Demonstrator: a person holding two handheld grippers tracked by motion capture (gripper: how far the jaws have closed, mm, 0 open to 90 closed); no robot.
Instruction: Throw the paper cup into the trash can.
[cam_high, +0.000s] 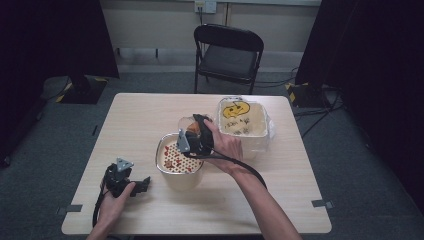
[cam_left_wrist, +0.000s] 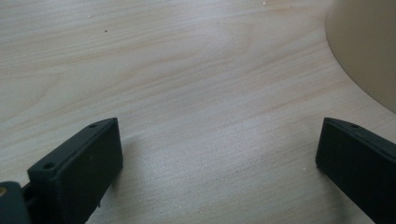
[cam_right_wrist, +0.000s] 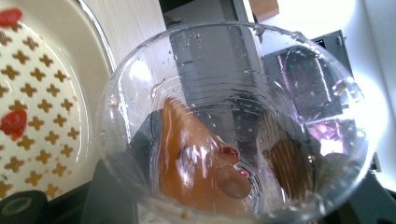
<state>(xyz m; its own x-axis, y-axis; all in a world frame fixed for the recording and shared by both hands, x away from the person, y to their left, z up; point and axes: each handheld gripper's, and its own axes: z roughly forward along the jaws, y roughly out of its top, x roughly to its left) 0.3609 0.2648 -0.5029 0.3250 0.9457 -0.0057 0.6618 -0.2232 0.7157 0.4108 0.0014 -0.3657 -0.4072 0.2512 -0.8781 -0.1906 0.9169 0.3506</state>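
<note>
The right gripper (cam_high: 192, 137) has its fingers closed around a clear plastic cup (cam_right_wrist: 233, 126), tipped over the far rim of the strainer bowl (cam_high: 178, 159) mid-bench. Orange liquid (cam_right_wrist: 187, 163) and a few red bits cling low inside the cup; red pieces already lie on the bowl's perforated insert (cam_right_wrist: 28, 93). The left gripper (cam_high: 125, 181) rests on the bench (cam_left_wrist: 187, 70) just left of the bowl, fingers wide apart and empty. Likely risks: tilting off the rim spills onto the bench, or squeezing crumples the thin cup.
</note>
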